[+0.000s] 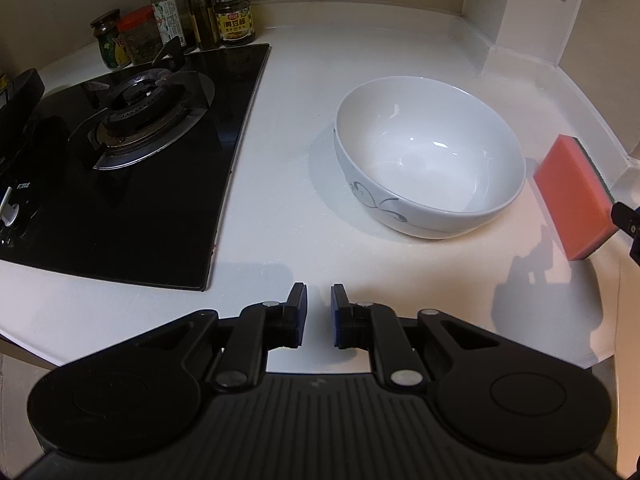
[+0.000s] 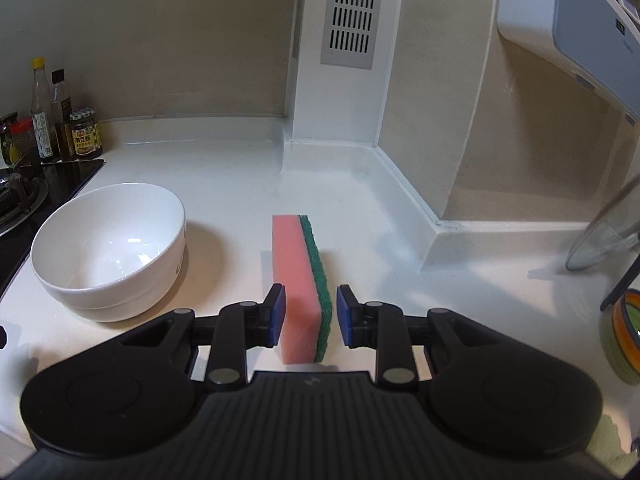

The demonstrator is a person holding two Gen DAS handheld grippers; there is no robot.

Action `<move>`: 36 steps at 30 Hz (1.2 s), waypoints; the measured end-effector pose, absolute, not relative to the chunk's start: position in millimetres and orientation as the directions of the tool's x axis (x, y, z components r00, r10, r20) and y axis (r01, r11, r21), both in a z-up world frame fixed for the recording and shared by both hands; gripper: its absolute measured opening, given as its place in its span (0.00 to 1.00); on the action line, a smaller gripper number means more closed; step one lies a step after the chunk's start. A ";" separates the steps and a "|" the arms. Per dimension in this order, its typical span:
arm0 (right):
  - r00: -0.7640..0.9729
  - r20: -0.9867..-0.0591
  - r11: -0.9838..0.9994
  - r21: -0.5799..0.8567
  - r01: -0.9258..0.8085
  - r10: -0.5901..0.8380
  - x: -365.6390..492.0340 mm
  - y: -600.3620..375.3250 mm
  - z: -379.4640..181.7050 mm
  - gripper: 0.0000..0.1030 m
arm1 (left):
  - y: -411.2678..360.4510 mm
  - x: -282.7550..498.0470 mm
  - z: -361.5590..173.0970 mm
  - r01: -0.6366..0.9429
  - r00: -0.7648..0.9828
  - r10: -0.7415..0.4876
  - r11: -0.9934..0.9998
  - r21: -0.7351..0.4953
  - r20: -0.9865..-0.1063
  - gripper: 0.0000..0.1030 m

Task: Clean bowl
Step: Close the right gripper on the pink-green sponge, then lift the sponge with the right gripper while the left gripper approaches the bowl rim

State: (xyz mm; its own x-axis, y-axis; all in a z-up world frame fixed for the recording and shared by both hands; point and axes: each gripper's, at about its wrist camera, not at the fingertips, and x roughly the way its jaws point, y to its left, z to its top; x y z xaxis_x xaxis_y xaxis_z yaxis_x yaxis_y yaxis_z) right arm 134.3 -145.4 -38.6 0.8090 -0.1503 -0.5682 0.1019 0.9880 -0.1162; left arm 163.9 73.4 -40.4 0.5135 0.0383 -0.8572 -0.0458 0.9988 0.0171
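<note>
A white bowl (image 1: 430, 156) with a grey swirl pattern stands upright and empty on the white counter; it also shows in the right wrist view (image 2: 108, 246) at the left. A pink sponge with a green scouring side (image 2: 306, 288) stands on its edge to the right of the bowl, and it also shows in the left wrist view (image 1: 576, 196). My right gripper (image 2: 311, 314) is open with its jaws on either side of the sponge's near end, small gaps showing. My left gripper (image 1: 319, 312) is open and empty, in front of the bowl and apart from it.
A black gas hob (image 1: 120, 152) lies left of the bowl, with jars and bottles (image 1: 180, 24) behind it. A white pillar with a vent (image 2: 352, 12) stands at the back. A glass lid (image 2: 604, 236) and a coloured dish (image 2: 624, 340) are at the right.
</note>
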 end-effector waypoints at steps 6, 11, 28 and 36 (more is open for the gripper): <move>0.805 -0.574 0.985 -0.155 0.075 -0.152 146.6 -145.3 -39.7 0.23 | 76.1 165.4 -40.0 -0.057 0.514 0.044 0.998 0.017 -0.857 0.14; 0.794 -0.598 0.991 -0.128 0.045 -0.114 153.0 -150.0 -44.4 0.23 | 74.8 167.4 -40.7 -0.057 0.511 0.044 0.998 0.018 -0.858 0.14; 0.727 -0.672 0.982 -0.189 0.014 -0.139 167.5 -141.1 -55.7 0.28 | 75.8 181.7 -43.2 -0.044 0.505 0.030 0.999 0.009 -0.863 0.14; 0.672 -0.733 0.994 -0.106 0.037 -0.103 178.5 -157.8 -63.1 0.25 | 83.4 194.6 -46.6 -0.050 0.498 0.023 0.999 -0.002 -0.867 0.14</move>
